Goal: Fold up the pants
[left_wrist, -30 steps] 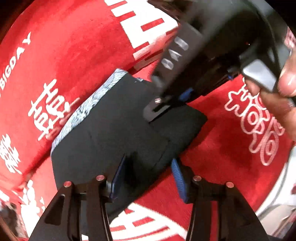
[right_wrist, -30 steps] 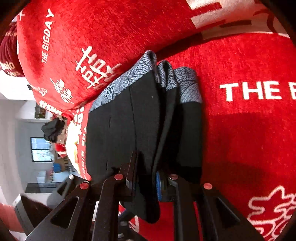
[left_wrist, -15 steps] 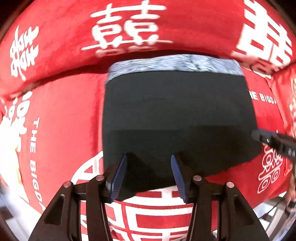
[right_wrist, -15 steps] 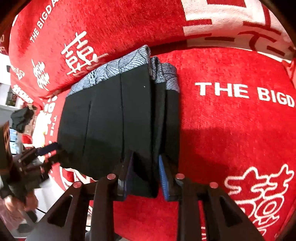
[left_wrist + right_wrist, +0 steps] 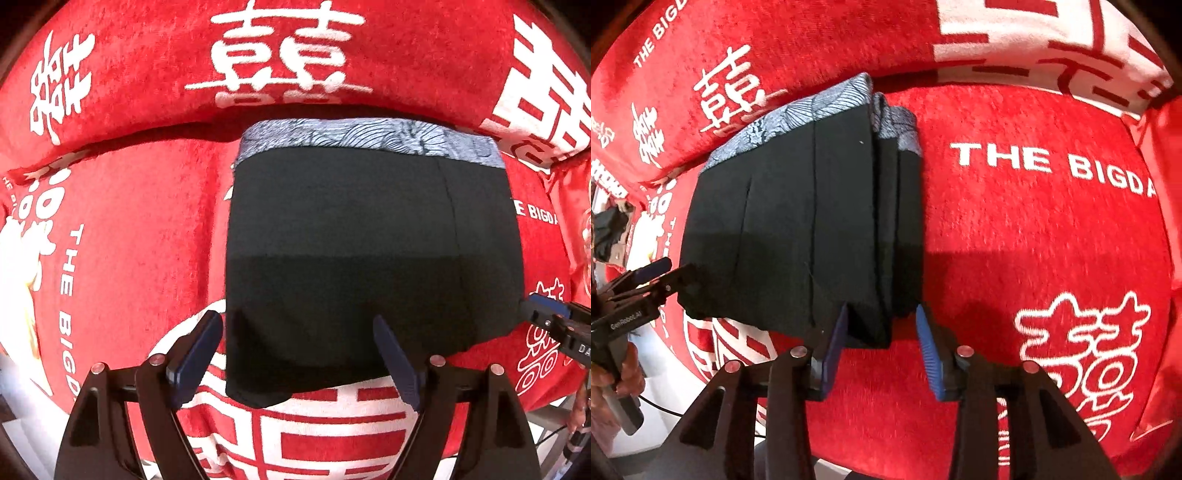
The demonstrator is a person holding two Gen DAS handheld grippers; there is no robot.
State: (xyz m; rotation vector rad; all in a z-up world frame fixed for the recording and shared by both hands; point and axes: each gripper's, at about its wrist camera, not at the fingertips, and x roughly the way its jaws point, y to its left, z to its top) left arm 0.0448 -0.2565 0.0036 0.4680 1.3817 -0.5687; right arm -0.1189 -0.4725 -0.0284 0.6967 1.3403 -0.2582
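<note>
Black pants [image 5: 369, 251] with a grey patterned waistband [image 5: 369, 142] lie folded flat on a red seat cushion [image 5: 140, 229]. My left gripper [image 5: 295, 356] hangs over their near edge. Its jaws are opening wide, with the near left corner of the cloth between the pads, untouched. In the right wrist view the pants [image 5: 798, 229] show stacked folded layers along their right side. My right gripper [image 5: 882, 349] straddles that folded edge and its jaws are opening too; the right pad stands clear of the cloth. Each gripper shows in the other's view: the right gripper [image 5: 554, 325] and the left gripper [image 5: 650, 280].
The red sofa cover carries white characters and lettering [image 5: 1049, 166]. A back cushion [image 5: 280, 55] rises just behind the waistband. The seat's front edge drops to a pale floor [image 5: 661, 373] at lower left. A hand [image 5: 617, 373] holds the left gripper's handle.
The left gripper swung round to face the pants squarely at their near edge, then spread its jaws wide. The right gripper's jaws, pinched on the folded edge before, have parted and let it go.
</note>
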